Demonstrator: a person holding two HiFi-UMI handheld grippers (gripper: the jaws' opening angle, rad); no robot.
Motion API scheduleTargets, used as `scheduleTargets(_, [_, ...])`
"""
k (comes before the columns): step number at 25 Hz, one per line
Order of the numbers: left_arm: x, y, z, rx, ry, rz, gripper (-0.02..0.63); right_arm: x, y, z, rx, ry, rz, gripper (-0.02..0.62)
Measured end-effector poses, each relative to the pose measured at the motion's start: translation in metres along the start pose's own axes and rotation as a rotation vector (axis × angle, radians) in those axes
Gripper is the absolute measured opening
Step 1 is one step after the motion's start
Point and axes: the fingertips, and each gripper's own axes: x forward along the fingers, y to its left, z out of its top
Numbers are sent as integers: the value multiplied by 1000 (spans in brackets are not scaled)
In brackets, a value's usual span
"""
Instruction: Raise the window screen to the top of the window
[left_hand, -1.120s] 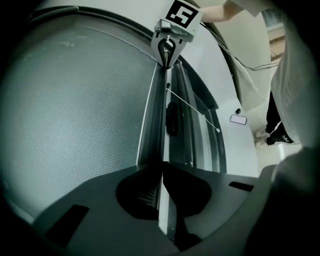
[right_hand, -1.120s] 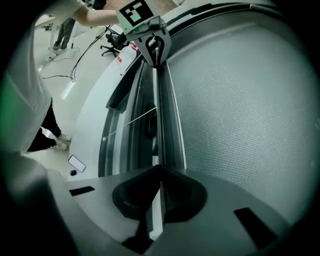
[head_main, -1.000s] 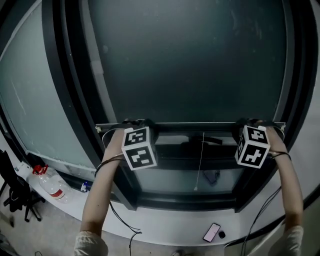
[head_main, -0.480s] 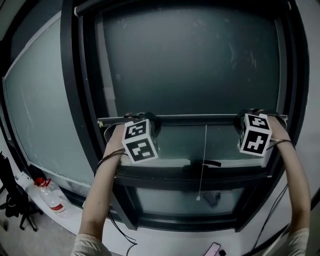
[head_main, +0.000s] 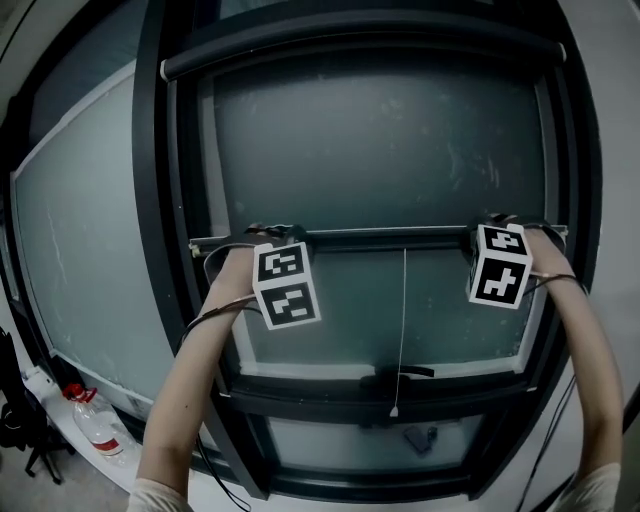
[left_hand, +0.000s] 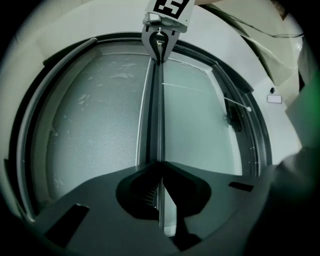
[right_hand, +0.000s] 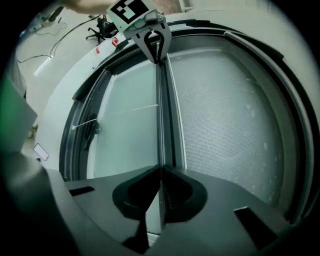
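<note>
1. The window screen (head_main: 380, 150) covers the upper part of the window (head_main: 150, 200); its bottom bar (head_main: 385, 238) lies level about midway up the glass, well below the roller case (head_main: 360, 45) at 12 o'clock.
2. The left gripper (head_main: 272, 236) sits at the bar's 9 o'clock end; in the left gripper view its jaws are pressed tight on the bar's thin edge.
3. The right gripper (head_main: 492, 232) sits at the bar's 3 o'clock end; its jaws pinch the same edge in the same way.
4. A cord (head_main: 404, 330) hangs straight from the bar's middle toward 6 o'clock; it crosses the window handle (head_main: 400, 372) and its tip ends just below.
5. A plastic bottle (head_main: 95, 420) stands low at 7 o'clock, beside the window.
</note>
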Motion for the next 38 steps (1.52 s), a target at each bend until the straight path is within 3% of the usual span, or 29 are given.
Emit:
scheduleTargets(6, [-9,56,2,-13,2,79,18,-15,-60,2,-12,15,-86,15])
scheduleTargets(10, [-17,90,3,3,-9,191,18,-23,-89,2,-42,26,-186,15])
scheduleTargets(15, [-22,123,6,-11,-8,273,18,-29,-119,1,-53,24,-239,15])
scheduleTargets(22, [-35,196,9,12,12,433,18,-46,-191,2,-40,37,-387,15])
scheduleTargets(27, [-43,237,10,13,19,489,18,-58,-231,5,-40,66,-473,15])
scheduleTargets(38, [-57,300,8,18,6,644,18,-74,-291,12,-57,8,-648,16])
